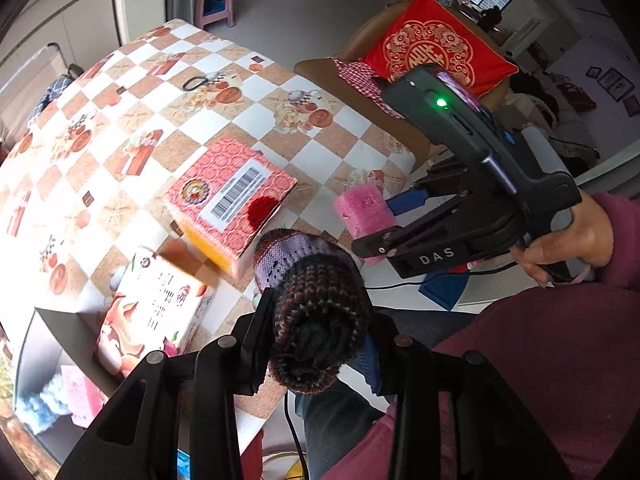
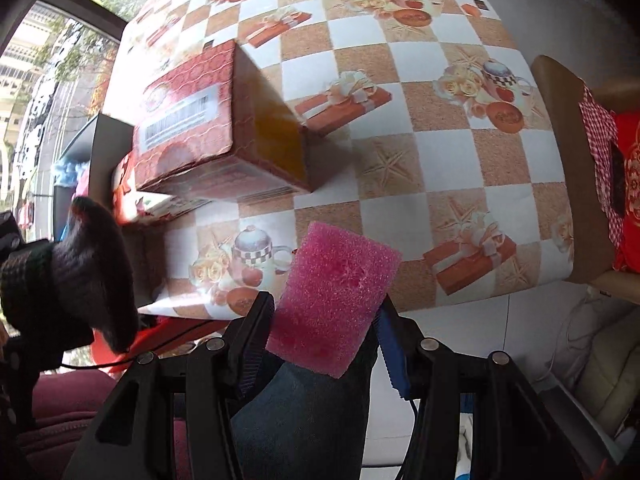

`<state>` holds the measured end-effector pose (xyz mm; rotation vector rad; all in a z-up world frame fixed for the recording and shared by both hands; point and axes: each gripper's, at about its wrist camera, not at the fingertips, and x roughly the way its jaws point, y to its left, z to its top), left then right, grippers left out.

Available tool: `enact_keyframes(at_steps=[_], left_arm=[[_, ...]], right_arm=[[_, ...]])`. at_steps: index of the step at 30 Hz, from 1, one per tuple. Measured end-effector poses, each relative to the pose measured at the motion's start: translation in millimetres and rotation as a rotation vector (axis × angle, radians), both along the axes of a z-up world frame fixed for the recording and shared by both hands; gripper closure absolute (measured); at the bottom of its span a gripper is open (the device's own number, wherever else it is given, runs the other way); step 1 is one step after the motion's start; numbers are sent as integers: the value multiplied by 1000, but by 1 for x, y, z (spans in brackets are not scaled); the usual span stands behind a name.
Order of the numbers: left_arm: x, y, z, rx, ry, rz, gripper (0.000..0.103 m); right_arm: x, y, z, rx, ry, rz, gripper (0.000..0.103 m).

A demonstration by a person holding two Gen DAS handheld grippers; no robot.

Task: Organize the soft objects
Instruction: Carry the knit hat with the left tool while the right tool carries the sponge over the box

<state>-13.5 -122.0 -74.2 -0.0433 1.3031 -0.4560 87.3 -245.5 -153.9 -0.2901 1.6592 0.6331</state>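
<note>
My left gripper (image 1: 320,344) is shut on a rolled knitted piece (image 1: 316,304) in dark red, black and purple yarn, held above the table's near edge. The same knit (image 2: 96,272) shows at the left of the right wrist view. My right gripper (image 2: 324,328) is shut on a pink sponge block (image 2: 332,296) that sticks up between its fingers. From the left wrist camera the sponge (image 1: 362,210) and the right gripper (image 1: 376,236) appear to the right, held by a hand (image 1: 568,240).
A checkered tablecloth (image 1: 160,92) covers the table. On it stand a red carton with a barcode (image 1: 232,196) and a peach-printed box (image 1: 156,312). A dark bin (image 1: 48,368) at lower left holds pink and blue soft items. A chair with a red cushion (image 1: 436,48) stands right.
</note>
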Motion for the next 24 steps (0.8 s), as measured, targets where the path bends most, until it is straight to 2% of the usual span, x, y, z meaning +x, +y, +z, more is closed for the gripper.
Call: enact_keyframes(at_steps=[7, 14, 24], left_arm=[[-21, 45, -8, 36, 19, 167, 62], [-39, 90, -8, 33, 18, 369, 62], [-66, 142, -2, 38, -23, 637, 62]], right_arm=[[-27, 43, 4, 18, 42, 218, 50], [-57, 90, 11, 38, 60, 439, 50], [-71, 148, 31, 82, 35, 604, 50]])
